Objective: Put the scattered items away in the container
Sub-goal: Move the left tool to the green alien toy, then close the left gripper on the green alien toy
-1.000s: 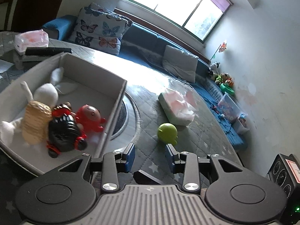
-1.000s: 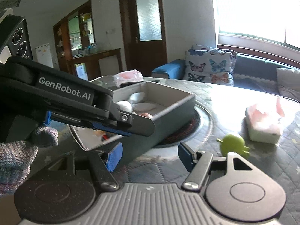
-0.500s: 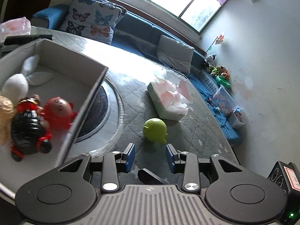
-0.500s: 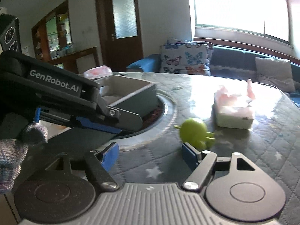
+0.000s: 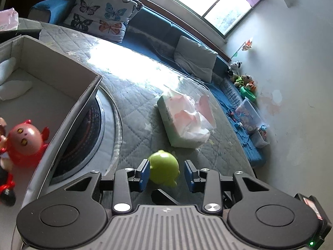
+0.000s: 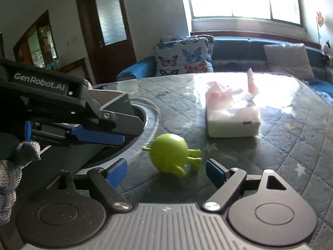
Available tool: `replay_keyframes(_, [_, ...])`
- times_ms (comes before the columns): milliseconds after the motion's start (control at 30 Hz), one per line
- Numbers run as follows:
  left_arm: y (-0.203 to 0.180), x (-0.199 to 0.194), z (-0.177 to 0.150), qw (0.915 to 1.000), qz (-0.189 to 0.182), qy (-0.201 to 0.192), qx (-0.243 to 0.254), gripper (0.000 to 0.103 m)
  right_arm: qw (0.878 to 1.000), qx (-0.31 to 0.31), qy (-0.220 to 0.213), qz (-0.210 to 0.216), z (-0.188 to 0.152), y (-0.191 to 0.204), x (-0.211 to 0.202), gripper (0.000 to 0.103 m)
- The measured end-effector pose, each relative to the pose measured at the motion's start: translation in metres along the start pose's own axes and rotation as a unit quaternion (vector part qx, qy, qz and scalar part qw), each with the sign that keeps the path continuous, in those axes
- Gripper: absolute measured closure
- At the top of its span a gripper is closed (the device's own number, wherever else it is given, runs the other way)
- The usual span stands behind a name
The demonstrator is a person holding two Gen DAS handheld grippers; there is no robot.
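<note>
A small green round toy [image 5: 164,167] with thin arms lies on the quilted table cover, also seen in the right wrist view [image 6: 169,155]. My left gripper [image 5: 167,175] is open with the toy between its blue pads, not touching. My right gripper [image 6: 166,170] is open just in front of the same toy. The grey box [image 5: 62,70] stands at the left and holds a red round toy [image 5: 24,139], a black-and-red toy and white plush pieces. The left gripper shows in the right wrist view [image 6: 62,108].
A tissue pack [image 5: 183,120] with pink and white tissues lies behind the green toy, also in the right wrist view [image 6: 231,112]. A round recessed plate [image 5: 91,129] sits under the box. A blue sofa with butterfly cushions [image 5: 100,18] runs behind the table.
Both grippers have moved right and forward toward the green toy. It now lies between the left gripper's pads, and the box has slid to the left edge of view.
</note>
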State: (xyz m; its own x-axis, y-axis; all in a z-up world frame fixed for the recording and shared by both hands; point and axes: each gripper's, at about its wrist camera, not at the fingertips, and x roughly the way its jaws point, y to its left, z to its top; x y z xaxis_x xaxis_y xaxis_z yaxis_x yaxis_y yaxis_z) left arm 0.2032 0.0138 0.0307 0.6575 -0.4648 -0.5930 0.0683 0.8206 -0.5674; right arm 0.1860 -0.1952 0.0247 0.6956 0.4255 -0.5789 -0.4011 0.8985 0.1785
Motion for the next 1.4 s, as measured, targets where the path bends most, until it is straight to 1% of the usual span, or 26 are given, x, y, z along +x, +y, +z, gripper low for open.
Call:
replay_keyframes(233, [0.001, 0.020, 0.009, 0.9999, -0.006, 0.007, -0.007, 0.064, 0.999, 0.035, 0.019, 0.019, 0.001, -0.018, 0.025, 0.017])
replay_keyframes(300, [0.001, 0.024, 0.010, 0.9999, -0.012, 0.009, -0.005, 0.064, 0.999, 0.038, 0.020, 0.020, 0.001, -0.019, 0.029, 0.017])
replay_keyframes(433, [-0.001, 0.032, 0.014, 0.9999, -0.008, 0.011, 0.002, 0.064, 0.999, 0.038, 0.019, 0.022, 0.003, -0.021, 0.035, 0.016])
replay_keyframes(533, [-0.002, 0.037, 0.015, 0.9997, -0.002, 0.021, 0.011, 0.063, 0.999, 0.034, 0.019, 0.020, 0.004, -0.020, 0.038, 0.016])
replay_keyframes(633, [-0.004, 0.041, 0.015, 0.9992, 0.007, 0.028, 0.026, 0.063, 0.999, 0.027, 0.019, 0.015, 0.004, -0.017, 0.038, 0.019])
replay_keyframes(667, [-0.004, 0.042, 0.014, 0.9990, 0.008, 0.031, 0.030, 0.063, 0.999, 0.026, 0.019, 0.016, 0.004, -0.017, 0.039, 0.021])
replay_keyframes(800, [-0.003, 0.049, 0.014, 0.9983, 0.012, 0.047, 0.032, 0.063, 0.999, 0.026, 0.017, 0.020, 0.003, -0.016, 0.038, 0.026])
replay_keyframes(833, [-0.003, 0.051, 0.014, 0.9981, 0.012, 0.051, 0.033, 0.061, 0.999, 0.025, 0.017, 0.022, 0.003, -0.016, 0.038, 0.028])
replay_keyframes(900, [-0.003, 0.054, 0.013, 0.9980, 0.011, 0.053, 0.033, 0.061, 0.999, 0.021, 0.018, 0.025, 0.003, -0.016, 0.038, 0.029])
replay_keyframes(1100, [0.004, 0.059, 0.015, 0.9982, 0.003, 0.059, 0.011, 0.058, 0.999, 0.019, 0.014, 0.025, 0.004, -0.018, 0.038, 0.031])
replay_keyframes(1167, [0.005, 0.060, 0.015, 0.9982, 0.003, 0.060, 0.004, 0.057, 1.000, 0.018, 0.012, 0.021, 0.003, -0.017, 0.038, 0.036])
replay_keyframes(1400, [0.000, 0.058, 0.011, 0.9978, 0.012, 0.064, 0.011, 0.056, 1.000, 0.017, 0.010, 0.020, 0.002, -0.014, 0.034, 0.037])
